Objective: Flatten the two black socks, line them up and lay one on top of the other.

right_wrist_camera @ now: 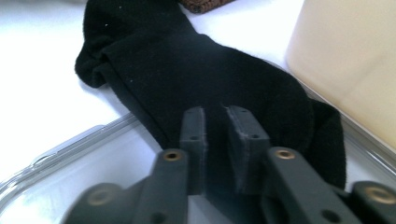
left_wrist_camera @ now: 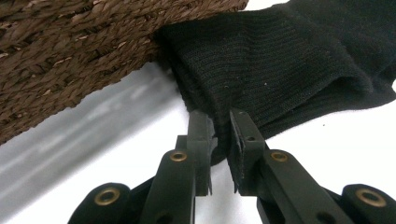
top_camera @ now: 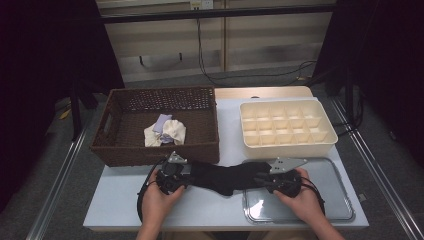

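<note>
A black sock (top_camera: 220, 177) lies stretched across the white table between my two grippers. My left gripper (top_camera: 192, 172) is shut on its ribbed cuff end, just in front of the wicker basket. In the left gripper view the pads of my left gripper (left_wrist_camera: 219, 126) pinch the folded edge of the sock (left_wrist_camera: 280, 60). My right gripper (top_camera: 257, 179) is shut on the other end, at the left rim of a clear tray. In the right gripper view, that end of the sock (right_wrist_camera: 187, 65) sits between the jaws of my right gripper (right_wrist_camera: 215, 116).
A brown wicker basket (top_camera: 150, 152) holding white and lilac cloth items (top_camera: 165, 132) stands at back left. A cream divided organiser (top_camera: 290, 147) stands at back right. The clear plastic tray (top_camera: 325, 200) lies at front right under the right hand. The table's front edge is close.
</note>
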The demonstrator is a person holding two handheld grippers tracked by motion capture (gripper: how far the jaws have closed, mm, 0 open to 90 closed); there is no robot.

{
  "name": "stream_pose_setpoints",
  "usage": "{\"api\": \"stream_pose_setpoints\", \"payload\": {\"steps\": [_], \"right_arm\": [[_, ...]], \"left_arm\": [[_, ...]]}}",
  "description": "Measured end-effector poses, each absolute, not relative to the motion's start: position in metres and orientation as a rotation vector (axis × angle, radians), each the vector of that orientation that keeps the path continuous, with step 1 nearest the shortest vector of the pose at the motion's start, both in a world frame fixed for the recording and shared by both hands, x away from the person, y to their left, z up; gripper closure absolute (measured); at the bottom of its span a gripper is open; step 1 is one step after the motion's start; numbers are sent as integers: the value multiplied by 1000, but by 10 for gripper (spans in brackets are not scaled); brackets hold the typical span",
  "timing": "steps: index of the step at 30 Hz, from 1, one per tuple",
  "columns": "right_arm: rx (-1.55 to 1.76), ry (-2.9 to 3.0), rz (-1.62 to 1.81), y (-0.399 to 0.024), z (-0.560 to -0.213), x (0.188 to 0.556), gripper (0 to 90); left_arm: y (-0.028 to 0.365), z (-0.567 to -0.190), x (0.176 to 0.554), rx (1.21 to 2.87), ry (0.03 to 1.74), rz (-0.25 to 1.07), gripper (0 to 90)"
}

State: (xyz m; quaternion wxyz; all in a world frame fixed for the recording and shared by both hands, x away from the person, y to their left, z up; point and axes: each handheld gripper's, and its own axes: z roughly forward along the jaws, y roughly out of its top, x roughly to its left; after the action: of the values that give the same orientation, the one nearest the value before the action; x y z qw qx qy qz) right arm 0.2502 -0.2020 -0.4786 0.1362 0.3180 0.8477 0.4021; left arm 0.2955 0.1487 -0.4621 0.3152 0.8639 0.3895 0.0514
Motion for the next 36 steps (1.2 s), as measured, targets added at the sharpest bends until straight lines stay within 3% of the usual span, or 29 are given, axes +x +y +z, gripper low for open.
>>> {"api": "stream_pose_setpoints", "payload": {"steps": [5, 20, 24, 30, 36], "right_arm": [[948, 2467, 1183, -203, -476, 251, 896], [960, 2477, 1219, -221, -470, 249, 899], [938, 2477, 1214, -220, -470, 249, 895], [960, 2468, 1211, -219, -471, 248, 830], [953, 2461, 1212, -218, -471, 248, 813]], "left_arm": [[150, -462, 296, 2268, 1031, 127, 803], [150, -463, 296, 2263, 1033, 121, 791], [149, -461, 295, 2252, 1032, 136, 717], [153, -455, 295, 2178, 1040, 186, 511], [152, -460, 299, 2150, 1058, 208, 488]]}}
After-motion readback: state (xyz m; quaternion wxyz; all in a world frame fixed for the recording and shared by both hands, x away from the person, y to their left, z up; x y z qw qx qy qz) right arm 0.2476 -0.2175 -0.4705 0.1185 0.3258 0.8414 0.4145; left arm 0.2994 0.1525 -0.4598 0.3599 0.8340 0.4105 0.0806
